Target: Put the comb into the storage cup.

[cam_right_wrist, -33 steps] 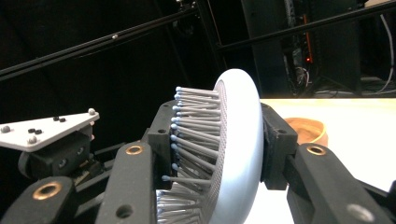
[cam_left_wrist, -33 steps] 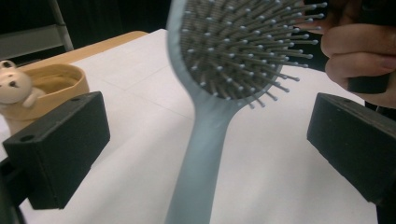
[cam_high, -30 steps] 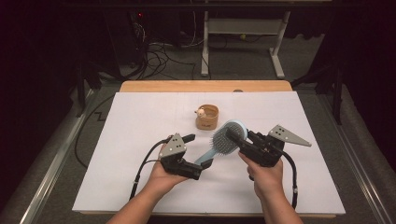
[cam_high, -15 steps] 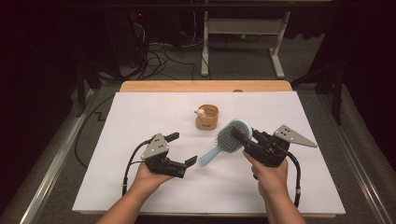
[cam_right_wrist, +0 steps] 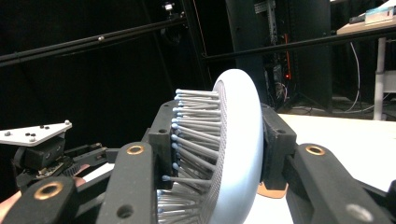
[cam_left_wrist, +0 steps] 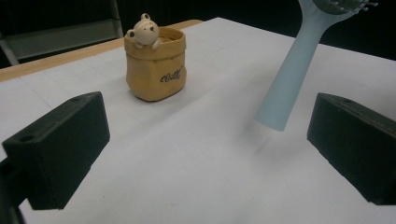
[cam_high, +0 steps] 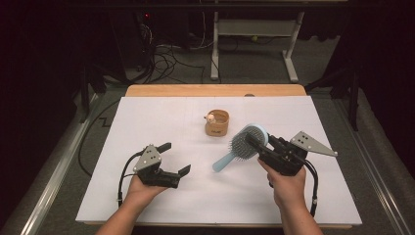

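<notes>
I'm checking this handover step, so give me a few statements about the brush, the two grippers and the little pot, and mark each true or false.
1. The right gripper is clamped on the head of the pale blue plastic hairbrush. True.
2. The left gripper holds the brush's handle. False: its jaws stand open with nothing between them, apart from the handle.
3. The small tan pot with a bear figure on its rim lies tipped over. False: it stands upright on the white table cover.
4. The brush's handle points toward the left gripper. True.
5. The brush rests inside the pot. False: it is held above the cover, beside the pot.
</notes>
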`<state>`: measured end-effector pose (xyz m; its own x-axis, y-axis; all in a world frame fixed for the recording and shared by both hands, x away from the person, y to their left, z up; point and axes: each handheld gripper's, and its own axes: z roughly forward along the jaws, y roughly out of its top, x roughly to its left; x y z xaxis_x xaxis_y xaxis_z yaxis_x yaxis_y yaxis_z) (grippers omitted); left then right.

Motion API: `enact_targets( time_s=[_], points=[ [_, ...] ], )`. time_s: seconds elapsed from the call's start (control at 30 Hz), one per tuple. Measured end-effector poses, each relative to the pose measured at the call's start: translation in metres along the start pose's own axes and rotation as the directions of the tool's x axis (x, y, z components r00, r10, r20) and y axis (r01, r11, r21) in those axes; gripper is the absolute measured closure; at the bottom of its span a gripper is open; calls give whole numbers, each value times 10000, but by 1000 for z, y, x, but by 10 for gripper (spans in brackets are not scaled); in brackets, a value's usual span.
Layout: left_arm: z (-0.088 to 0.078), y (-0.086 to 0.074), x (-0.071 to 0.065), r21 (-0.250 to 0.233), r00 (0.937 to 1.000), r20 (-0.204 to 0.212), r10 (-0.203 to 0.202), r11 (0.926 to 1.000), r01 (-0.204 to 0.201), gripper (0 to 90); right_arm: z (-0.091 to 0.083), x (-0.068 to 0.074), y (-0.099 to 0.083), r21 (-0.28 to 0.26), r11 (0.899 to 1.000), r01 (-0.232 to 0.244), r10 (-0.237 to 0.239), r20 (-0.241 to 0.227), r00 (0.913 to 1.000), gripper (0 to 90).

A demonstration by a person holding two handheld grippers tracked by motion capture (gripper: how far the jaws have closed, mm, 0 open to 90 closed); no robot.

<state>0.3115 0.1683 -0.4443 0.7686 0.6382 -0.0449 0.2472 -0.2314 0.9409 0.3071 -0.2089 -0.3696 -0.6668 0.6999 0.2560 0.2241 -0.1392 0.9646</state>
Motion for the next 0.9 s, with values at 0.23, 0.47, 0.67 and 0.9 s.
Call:
enact_targets(
  time_s=[0.23,0.47,0.67,0.9],
  points=[
    [-1,-7,3,252,9996,-257,-81,9996,88,0,-4,-2,2,-24,9998,209,-208,156,9997,585],
    [-2,-8,7,176,9984,-522,-232,9996,241,0,-7,-5,3,-88,9991,422,-419,277,9987,585],
    [-3,-10,8,140,9977,-660,-118,9998,127,0,-10,-5,5,-122,9976,683,-677,437,9967,584],
    [-4,-10,9,94,9977,-664,-162,9998,168,0,-12,-6,6,-115,9951,978,-969,642,9932,584]
  ],
)
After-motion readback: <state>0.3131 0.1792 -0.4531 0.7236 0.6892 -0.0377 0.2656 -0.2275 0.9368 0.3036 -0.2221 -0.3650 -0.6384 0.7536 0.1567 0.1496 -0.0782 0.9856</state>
